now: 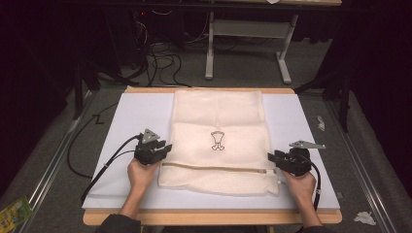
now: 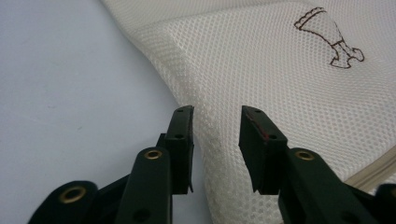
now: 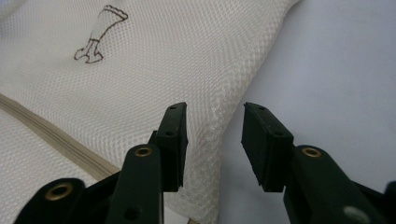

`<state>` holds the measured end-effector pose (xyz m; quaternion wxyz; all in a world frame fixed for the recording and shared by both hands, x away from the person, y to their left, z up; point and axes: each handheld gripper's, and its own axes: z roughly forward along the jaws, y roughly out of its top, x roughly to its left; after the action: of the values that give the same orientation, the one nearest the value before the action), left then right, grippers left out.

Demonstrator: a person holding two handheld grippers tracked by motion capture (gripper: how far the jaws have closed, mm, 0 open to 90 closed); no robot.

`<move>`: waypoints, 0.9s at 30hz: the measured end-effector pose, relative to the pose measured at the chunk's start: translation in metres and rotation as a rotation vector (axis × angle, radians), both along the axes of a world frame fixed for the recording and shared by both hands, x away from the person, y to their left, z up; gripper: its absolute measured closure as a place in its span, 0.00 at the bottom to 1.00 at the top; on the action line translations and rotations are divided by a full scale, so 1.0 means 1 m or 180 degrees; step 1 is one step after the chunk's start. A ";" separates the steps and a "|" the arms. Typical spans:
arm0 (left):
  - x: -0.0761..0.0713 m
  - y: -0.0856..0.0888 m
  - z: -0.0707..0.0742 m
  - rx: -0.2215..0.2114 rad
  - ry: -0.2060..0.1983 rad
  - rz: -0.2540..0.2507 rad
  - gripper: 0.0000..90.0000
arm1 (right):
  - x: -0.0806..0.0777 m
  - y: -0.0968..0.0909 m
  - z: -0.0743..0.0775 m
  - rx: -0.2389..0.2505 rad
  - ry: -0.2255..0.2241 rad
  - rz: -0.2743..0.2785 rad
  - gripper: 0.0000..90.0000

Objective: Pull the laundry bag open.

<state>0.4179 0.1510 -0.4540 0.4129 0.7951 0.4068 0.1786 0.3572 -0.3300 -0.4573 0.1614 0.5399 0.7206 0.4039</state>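
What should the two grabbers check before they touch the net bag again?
1. Mesh laundry bag lies flat on the white board: ok.
2. Left gripper open, bag's edge between its jaws, pads not pressing: ok.
3. Right gripper open over the bag's other edge, nothing clamped: ok.
4. Zipper runs straight across the bag's near end: ok.
5. Zipper fully shut: cannot tell.
6. Something inside the bag: cannot tell.
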 end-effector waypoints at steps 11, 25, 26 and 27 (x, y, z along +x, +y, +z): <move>-0.032 -0.009 0.002 -0.0034 -0.0225 -0.0208 0.59 | -0.012 0.002 -0.007 0.0023 -0.0122 -0.0046 0.52; -0.049 -0.033 -0.005 -0.0174 -0.0250 -0.0342 0.56 | -0.008 0.011 -0.023 0.0084 0.0144 -0.0017 0.48; -0.049 -0.036 -0.004 -0.0160 -0.0273 -0.0348 0.56 | -0.008 0.012 -0.023 0.0084 0.0140 -0.0021 0.48; -0.050 -0.038 -0.004 -0.0172 -0.0272 -0.0357 0.56 | -0.008 0.013 -0.022 0.0093 0.0155 -0.0021 0.48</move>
<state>0.3683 0.1132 -0.4583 0.4605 0.7968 0.3483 0.1780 0.3493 -0.3171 -0.4797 0.1373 0.5542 0.7166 0.4005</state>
